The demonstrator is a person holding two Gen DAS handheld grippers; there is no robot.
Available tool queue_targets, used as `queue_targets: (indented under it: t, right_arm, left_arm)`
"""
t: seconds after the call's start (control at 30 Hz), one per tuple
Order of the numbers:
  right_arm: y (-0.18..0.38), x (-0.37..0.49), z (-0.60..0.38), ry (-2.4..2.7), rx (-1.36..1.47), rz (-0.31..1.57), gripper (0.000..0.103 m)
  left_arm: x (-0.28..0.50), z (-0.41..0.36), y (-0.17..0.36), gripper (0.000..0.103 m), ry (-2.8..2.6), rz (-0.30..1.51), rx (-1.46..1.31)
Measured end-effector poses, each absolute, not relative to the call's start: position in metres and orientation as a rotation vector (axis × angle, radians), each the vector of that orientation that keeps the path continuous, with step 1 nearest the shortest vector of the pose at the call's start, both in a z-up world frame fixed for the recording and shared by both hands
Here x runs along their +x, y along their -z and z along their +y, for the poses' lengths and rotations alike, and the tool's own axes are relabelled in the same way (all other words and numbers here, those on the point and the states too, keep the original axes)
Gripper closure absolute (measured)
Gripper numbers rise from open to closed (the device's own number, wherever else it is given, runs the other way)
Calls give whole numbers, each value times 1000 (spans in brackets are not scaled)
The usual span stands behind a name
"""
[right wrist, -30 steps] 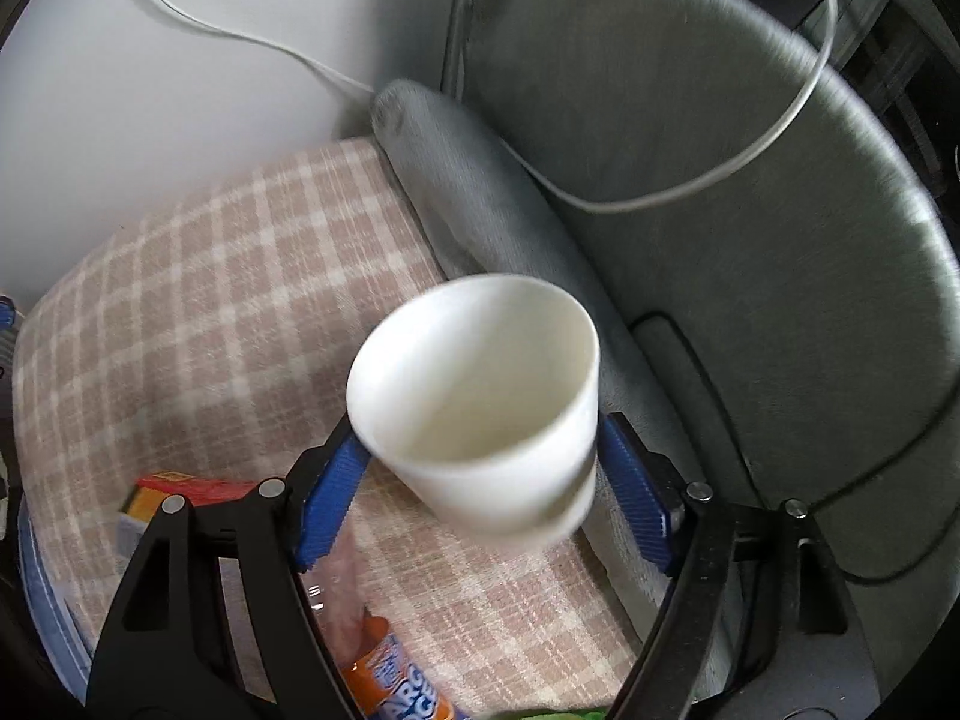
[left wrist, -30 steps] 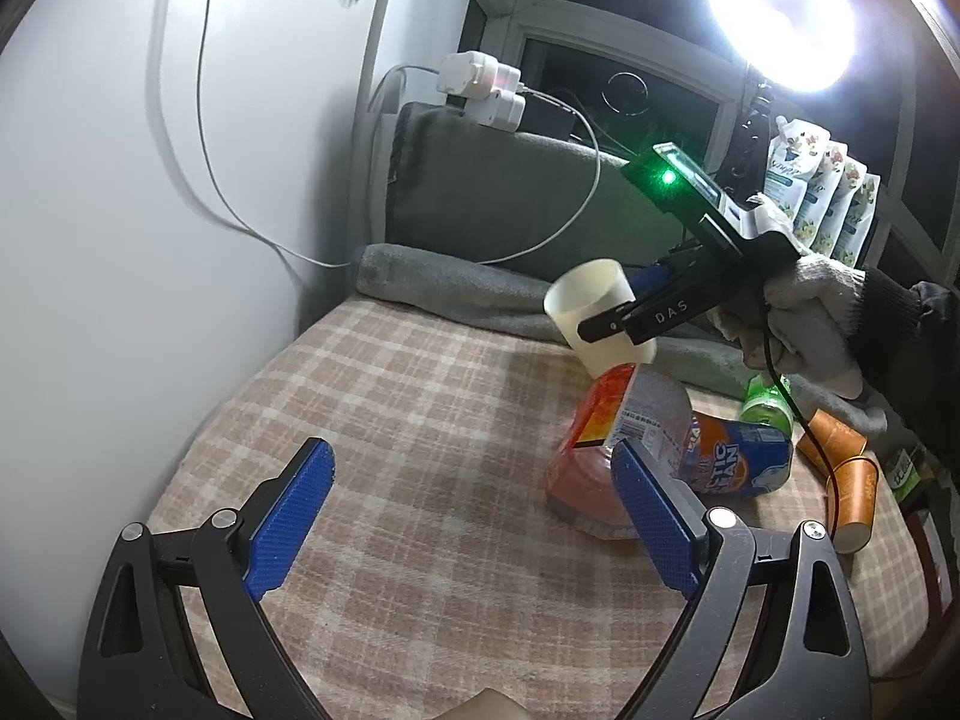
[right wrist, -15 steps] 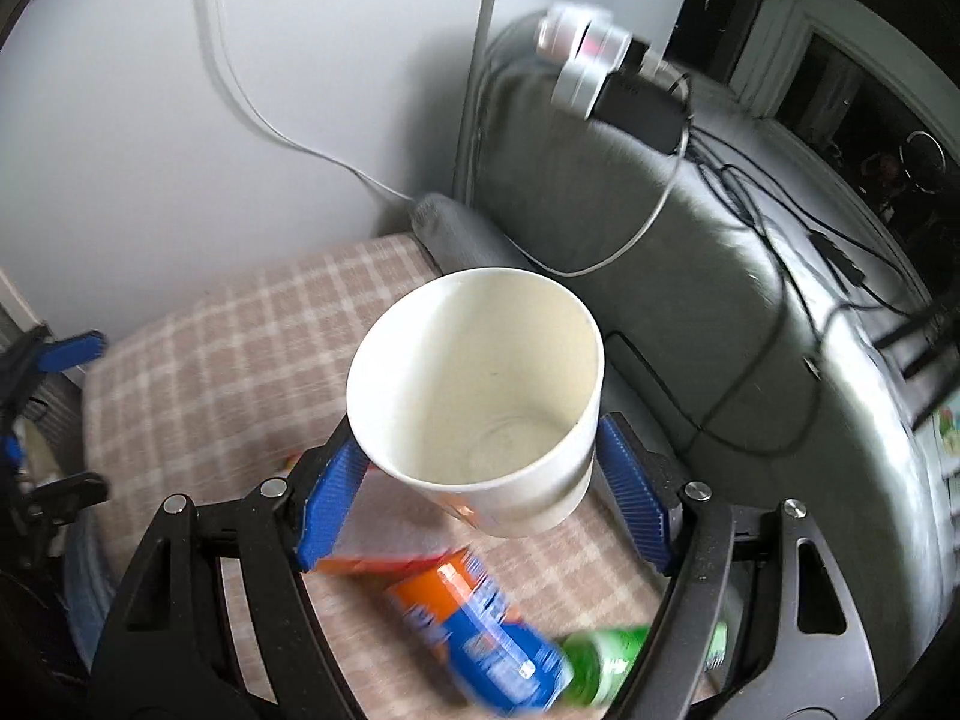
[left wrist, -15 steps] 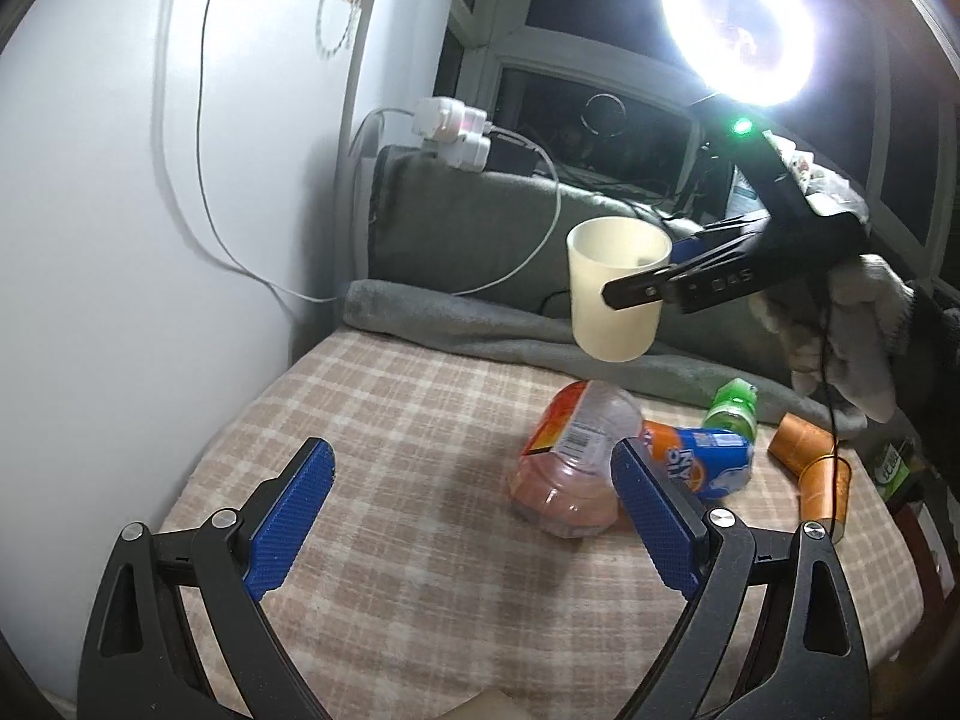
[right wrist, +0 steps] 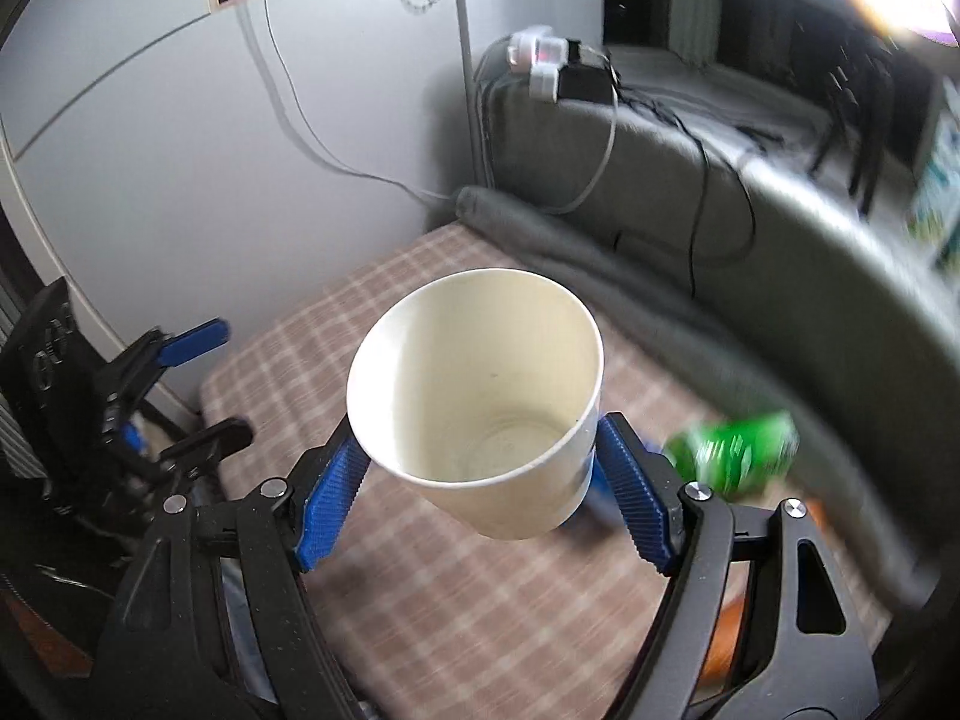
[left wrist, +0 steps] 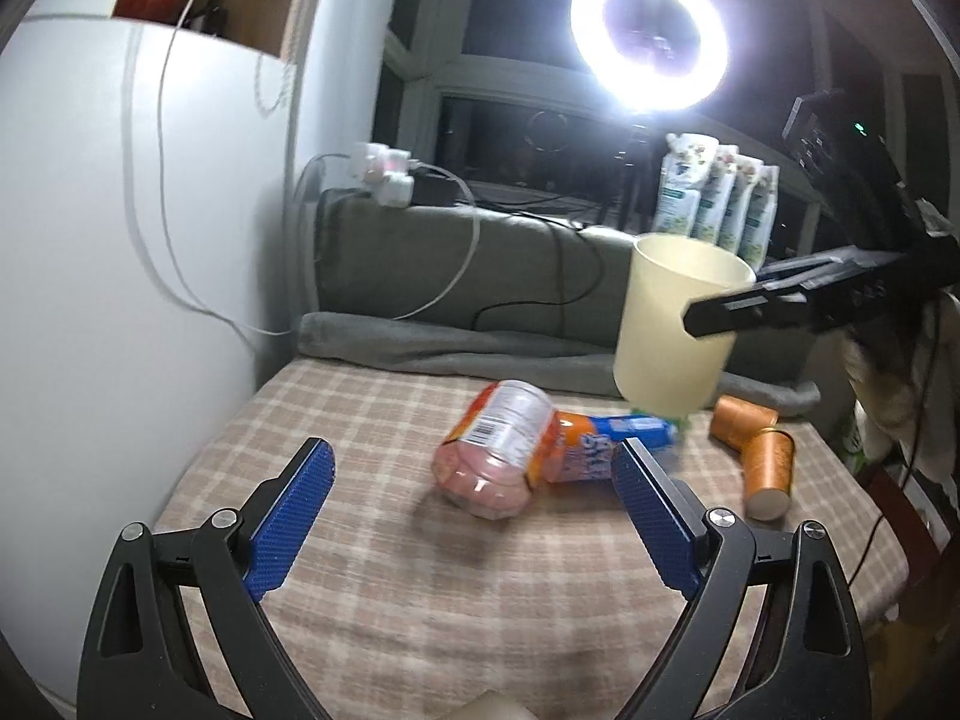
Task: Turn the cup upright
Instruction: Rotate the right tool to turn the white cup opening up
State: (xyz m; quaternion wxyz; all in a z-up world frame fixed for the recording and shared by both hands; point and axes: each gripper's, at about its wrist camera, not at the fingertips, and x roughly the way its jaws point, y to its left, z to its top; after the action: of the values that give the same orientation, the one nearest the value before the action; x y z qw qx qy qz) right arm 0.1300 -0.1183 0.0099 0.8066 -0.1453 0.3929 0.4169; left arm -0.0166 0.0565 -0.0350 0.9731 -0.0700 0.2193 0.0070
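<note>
A cream paper cup (right wrist: 480, 408) is held in my right gripper (right wrist: 480, 468), mouth up and nearly upright, well above the checked tablecloth (right wrist: 480, 600). The blue pads grip its lower sides. In the left wrist view the cup (left wrist: 678, 324) hangs at the right, held by the black right gripper (left wrist: 780, 306), above the lying bottles. My left gripper (left wrist: 474, 516) is open and empty, low over the near part of the table.
A clear jar with an orange label (left wrist: 498, 450) and a Fanta bottle (left wrist: 594, 444) lie mid-table. Two orange cups (left wrist: 762, 450) lie at the right. A grey cushion (left wrist: 480, 276) with cables and a ring light (left wrist: 648, 42) are behind.
The right gripper has turned the cup from tilted on its side to mouth up and has lifted and moved it to the right. The left gripper has tilted upward and stays open.
</note>
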Motion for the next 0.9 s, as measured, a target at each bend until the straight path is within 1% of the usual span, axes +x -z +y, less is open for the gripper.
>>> queue_targets:
  t: [0.23, 0.43, 0.6, 0.9]
  right_arm:
    - [27, 93, -161, -899, -157, 954, 24]
    - [61, 82, -187, -921, -4, 1066, 24]
    - [83, 82, -198, -913, 48, 1119, 24]
    - [104, 98, -201, -902, 107, 1190, 24]
  left_arm:
    - [-27, 36, 41, 10, 51, 461, -118]
    - [-29, 24, 48, 10, 95, 498, -117]
    - [-27, 19, 52, 10, 102, 518, -115]
    - [-21, 16, 57, 10, 108, 543, -107]
